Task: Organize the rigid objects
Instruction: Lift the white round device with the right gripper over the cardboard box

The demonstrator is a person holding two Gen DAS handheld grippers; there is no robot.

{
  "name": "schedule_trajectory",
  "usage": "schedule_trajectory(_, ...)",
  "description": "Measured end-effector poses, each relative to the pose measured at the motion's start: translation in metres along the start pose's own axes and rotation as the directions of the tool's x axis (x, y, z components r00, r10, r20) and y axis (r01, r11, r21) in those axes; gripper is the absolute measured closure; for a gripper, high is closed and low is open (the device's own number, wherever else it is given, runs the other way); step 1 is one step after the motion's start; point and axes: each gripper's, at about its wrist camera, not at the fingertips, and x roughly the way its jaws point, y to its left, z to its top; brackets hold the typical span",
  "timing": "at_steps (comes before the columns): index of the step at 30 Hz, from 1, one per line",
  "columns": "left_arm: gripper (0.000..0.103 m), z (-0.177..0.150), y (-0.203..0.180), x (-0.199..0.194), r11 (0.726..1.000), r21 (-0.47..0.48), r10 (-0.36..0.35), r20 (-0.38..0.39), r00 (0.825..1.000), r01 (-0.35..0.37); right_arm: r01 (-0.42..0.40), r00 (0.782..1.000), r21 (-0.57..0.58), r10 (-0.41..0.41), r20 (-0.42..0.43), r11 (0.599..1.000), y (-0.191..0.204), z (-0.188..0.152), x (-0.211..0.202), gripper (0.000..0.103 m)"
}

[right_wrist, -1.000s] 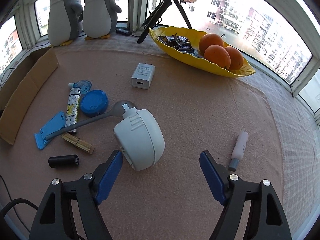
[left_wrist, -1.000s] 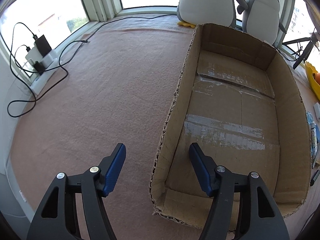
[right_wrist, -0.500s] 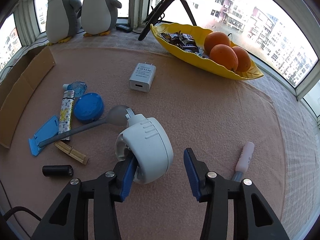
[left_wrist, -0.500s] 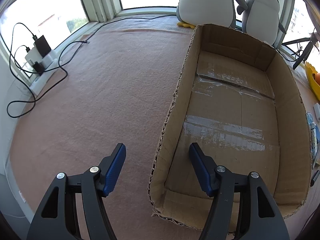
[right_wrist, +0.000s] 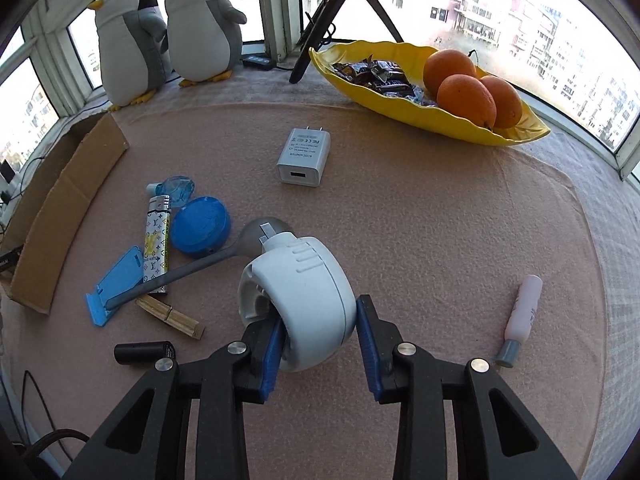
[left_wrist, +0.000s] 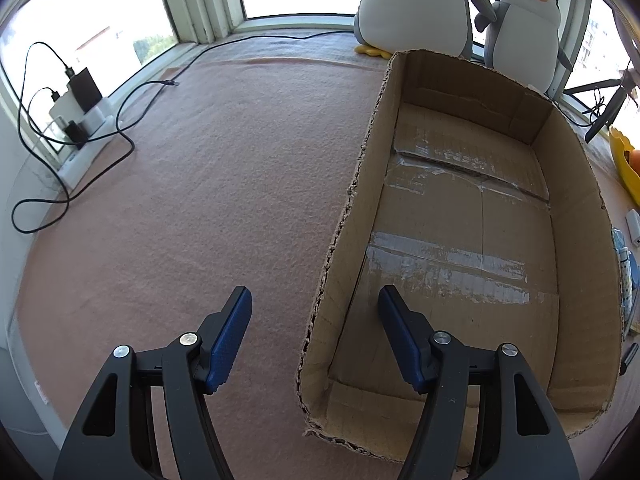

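Observation:
My right gripper point(right_wrist: 320, 344) is shut on a round white plastic device point(right_wrist: 304, 296), with a blue pad pressed on each side. Around it on the pink cloth lie a grey spoon point(right_wrist: 208, 264), a blue lid point(right_wrist: 201, 226), a patterned lighter point(right_wrist: 156, 248), a blue card holder point(right_wrist: 116, 280), a wooden clothespin point(right_wrist: 170, 316), a black cylinder point(right_wrist: 144, 353), a white USB charger point(right_wrist: 304, 156) and a pink tube point(right_wrist: 522, 314). My left gripper point(left_wrist: 314, 332) is open and empty, astride the near left wall of an empty cardboard box point(left_wrist: 460, 240).
A yellow dish point(right_wrist: 440, 120) with oranges and wrapped sweets stands at the back right. Two plush penguins point(right_wrist: 160, 40) and a tripod point(right_wrist: 340, 8) stand by the window. Black cables and a power strip point(left_wrist: 80, 120) lie at the far left in the left wrist view.
My right gripper moved forward around the white device and closed on it. The left gripper and the box have not moved.

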Motion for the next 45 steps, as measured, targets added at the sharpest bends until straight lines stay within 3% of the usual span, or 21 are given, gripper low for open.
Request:
schedule_trajectory(11,0.037,0.000,0.001,0.000,1.000,-0.004,-0.004,0.001,1.000,0.004,-0.039,0.999,0.096,0.038,0.016,0.995,-0.010,-0.007,-0.004,0.074)
schedule_trajectory(22,0.037,-0.001,0.004,0.002,1.000,-0.017,-0.022,0.006,1.000,0.022,-0.049,0.998,0.094,0.044,0.054,0.994,-0.002,-0.001,-0.028,0.074)
schedule_trajectory(33,0.037,-0.001,0.004,0.003,0.999,-0.022,-0.031,0.009,0.999,0.031,-0.126,0.984,-0.035,0.129,0.124,0.991,0.066,0.035,-0.063,0.074)
schedule_trajectory(45,0.037,-0.001,0.004,0.004,0.999,-0.028,-0.042,0.014,0.999,0.043,-0.222,0.961,-0.193,0.248,0.124,0.956,0.164,0.068,-0.066,0.074)
